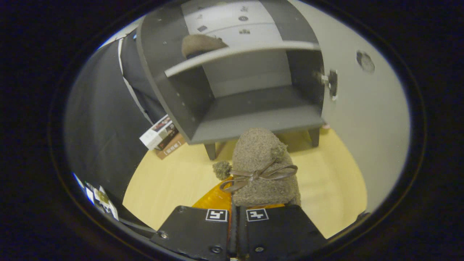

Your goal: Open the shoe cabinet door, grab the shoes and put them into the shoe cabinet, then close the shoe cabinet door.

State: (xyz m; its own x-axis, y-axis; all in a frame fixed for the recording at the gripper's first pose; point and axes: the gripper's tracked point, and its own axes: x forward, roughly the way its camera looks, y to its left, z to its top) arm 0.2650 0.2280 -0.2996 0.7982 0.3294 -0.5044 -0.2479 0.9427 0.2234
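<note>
My tool [237,214] is clamped nearly closed on the fuzzy shoe [261,166], toe pointing ahead over the wooden floor [174,181]. Beyond: shoe cabinet [232,105], door [366,108] open, second shoe [200,44] on upper shelf.

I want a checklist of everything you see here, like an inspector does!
Surface: pale wooden floor.
Job's things: fuzzy brown shoe with a bow, held in front of the shoe cabinet; second shoe on the upper shelf; cabinet door open.
Clutter: boxes left of the cabinet.
Grippers: gripper jaws closed on the shoe's heel end.
Cables: nothing seen.
Surroundings: dark cloth wall.
</note>
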